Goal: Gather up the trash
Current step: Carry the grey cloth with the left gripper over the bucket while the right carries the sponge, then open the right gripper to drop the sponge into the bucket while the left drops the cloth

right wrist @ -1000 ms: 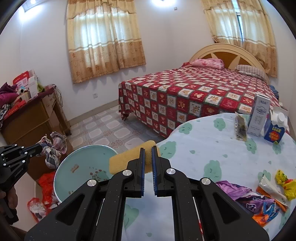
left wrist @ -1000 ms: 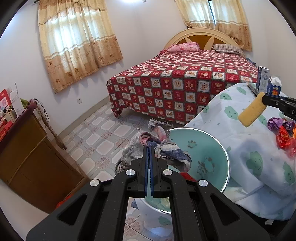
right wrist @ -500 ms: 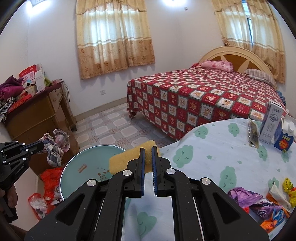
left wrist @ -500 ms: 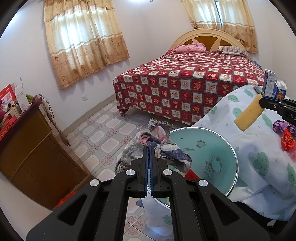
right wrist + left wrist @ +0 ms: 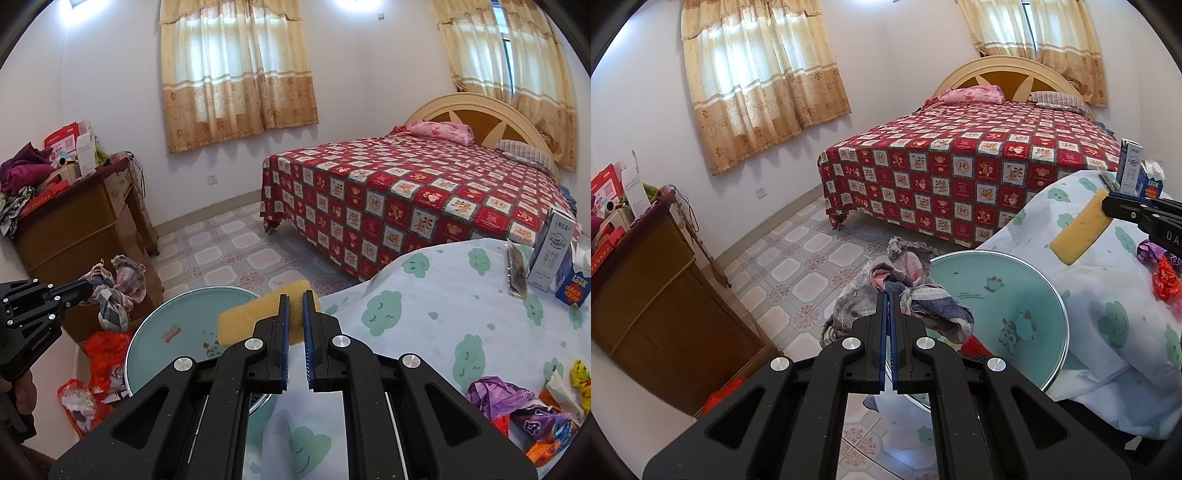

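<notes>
Two grippers are both loaded: the left gripper [image 5: 888, 295] has its fingers clamped on a bunched rag [image 5: 916, 299] beside the teal glass surface [image 5: 1015, 295]; the right gripper [image 5: 293, 299] pinches a yellow sponge [image 5: 251, 321]. Wrappers [image 5: 517, 406] lie on the cloth at far right; neither full gripper could likely grasp them.
</notes>
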Tool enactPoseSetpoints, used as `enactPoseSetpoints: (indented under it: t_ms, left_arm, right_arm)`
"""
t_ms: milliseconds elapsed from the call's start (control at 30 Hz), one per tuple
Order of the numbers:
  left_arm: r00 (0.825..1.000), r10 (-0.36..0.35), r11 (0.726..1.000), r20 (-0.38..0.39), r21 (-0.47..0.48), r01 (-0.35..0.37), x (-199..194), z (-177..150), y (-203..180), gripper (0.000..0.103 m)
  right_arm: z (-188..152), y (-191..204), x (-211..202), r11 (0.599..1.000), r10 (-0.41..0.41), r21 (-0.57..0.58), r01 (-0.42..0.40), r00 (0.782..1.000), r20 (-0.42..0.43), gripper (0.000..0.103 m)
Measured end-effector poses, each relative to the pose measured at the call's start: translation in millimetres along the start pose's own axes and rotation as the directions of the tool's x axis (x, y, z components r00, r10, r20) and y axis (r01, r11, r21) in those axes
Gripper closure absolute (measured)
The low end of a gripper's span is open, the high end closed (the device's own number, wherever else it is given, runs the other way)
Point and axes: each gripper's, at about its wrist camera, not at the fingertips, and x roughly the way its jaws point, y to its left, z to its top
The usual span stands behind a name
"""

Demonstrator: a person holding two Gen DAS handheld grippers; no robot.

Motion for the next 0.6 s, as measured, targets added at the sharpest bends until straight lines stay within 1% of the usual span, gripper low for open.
enactPoseSetpoints:
  t_ms: [600]
  left_arm:
    - [1.000, -0.004, 1.000, -0.001, 0.001, 0.004, -0.2, 0.0, -1.3, 0.102]
  right_arm:
    - [-0.6, 4.3, 0.5, 1.000, 0.001, -0.006, -0.001, 1.000, -0.003, 0.095]
